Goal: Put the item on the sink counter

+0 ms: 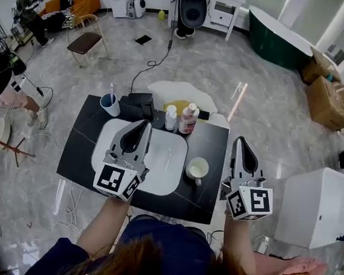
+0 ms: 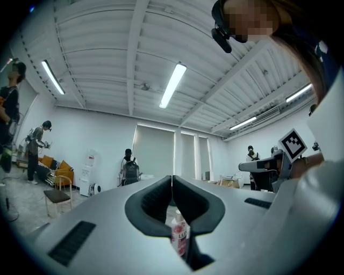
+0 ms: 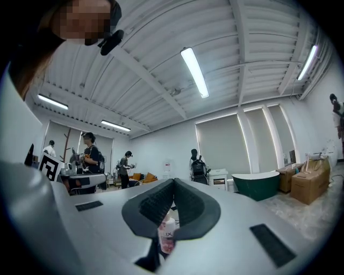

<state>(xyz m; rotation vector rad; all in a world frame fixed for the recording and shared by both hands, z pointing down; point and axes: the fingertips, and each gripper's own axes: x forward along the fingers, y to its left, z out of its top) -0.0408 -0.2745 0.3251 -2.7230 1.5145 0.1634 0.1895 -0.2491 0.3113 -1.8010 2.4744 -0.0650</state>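
Observation:
A black sink counter [image 1: 211, 140] with a white basin [image 1: 158, 157] lies below me. At its back edge stand a blue cup [image 1: 110, 104] with a toothbrush, a black box [image 1: 140, 106], a small white bottle [image 1: 171, 117] and a pink bottle [image 1: 189, 118]. A white mug [image 1: 197, 168] sits at the basin's right. My left gripper [image 1: 144, 126] hangs over the basin, shut and empty. My right gripper [image 1: 242, 142] is held over the counter's right edge, also shut and empty. Behind the closed jaws the pink bottle [image 2: 179, 236] shows in the left gripper view, and the same bottle [image 3: 167, 234] in the right gripper view.
A white cabinet [image 1: 320, 205] stands to the right of the counter. Farther off are a dark green bathtub [image 1: 278, 44], cardboard boxes [image 1: 327, 100], a chair [image 1: 84, 41] and a black cable [image 1: 148, 65] on the floor. People stand at the far left.

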